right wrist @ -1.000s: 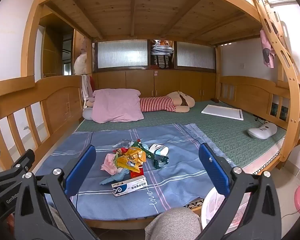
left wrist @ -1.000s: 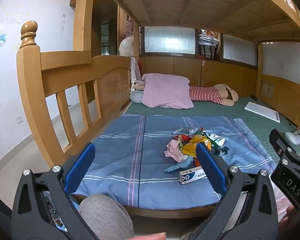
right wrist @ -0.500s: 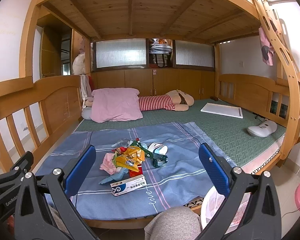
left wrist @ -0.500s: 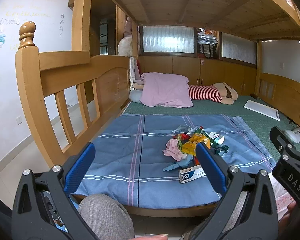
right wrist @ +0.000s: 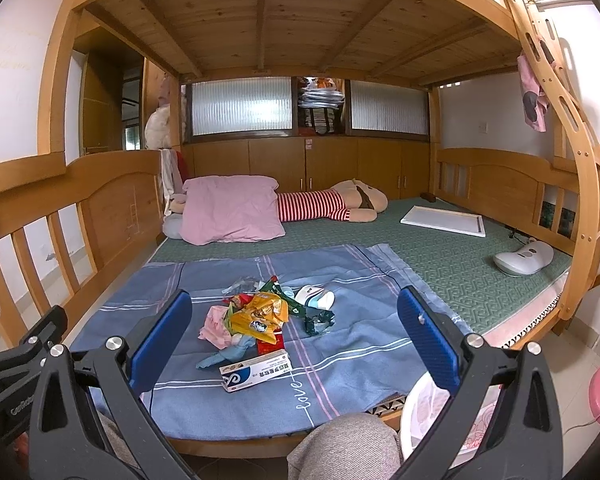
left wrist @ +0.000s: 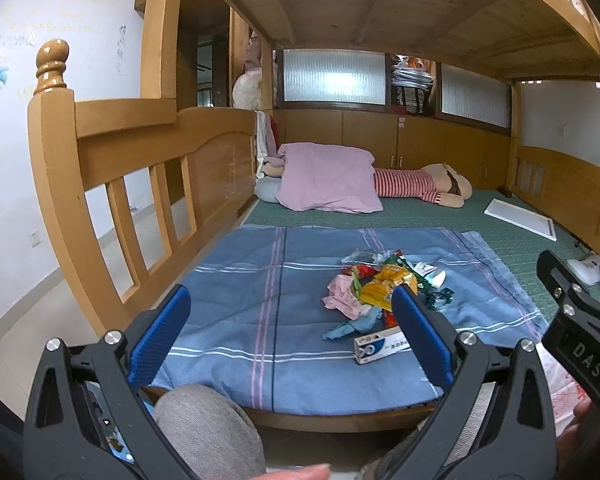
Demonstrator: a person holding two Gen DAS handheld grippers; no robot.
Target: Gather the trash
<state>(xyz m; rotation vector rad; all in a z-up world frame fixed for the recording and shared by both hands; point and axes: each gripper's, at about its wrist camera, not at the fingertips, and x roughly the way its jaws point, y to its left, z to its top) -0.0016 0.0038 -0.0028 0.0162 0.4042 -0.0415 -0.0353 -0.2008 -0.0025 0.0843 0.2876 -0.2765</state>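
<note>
A pile of trash (left wrist: 384,292) lies on the blue sheet (left wrist: 260,320) of the lower bunk: wrappers, pink tissue, a yellow packet (right wrist: 260,314) and a white carton (right wrist: 256,370) at its near edge. The carton also shows in the left wrist view (left wrist: 380,344). My left gripper (left wrist: 288,332) is open and empty, held off the bed's near edge. My right gripper (right wrist: 294,332) is open and empty, also short of the bed, with the pile between its blue pads.
A wooden side rail (left wrist: 140,184) runs along the left. A pink pillow (right wrist: 230,208), a striped plush toy (right wrist: 328,204), a white board (right wrist: 444,220) and a white device (right wrist: 524,262) lie on the green mat. A white bin (right wrist: 432,408) stands by the bed, below right.
Both views have shifted only slightly; the pile sits a touch higher in the left wrist view. Both grippers stay open and empty.
</note>
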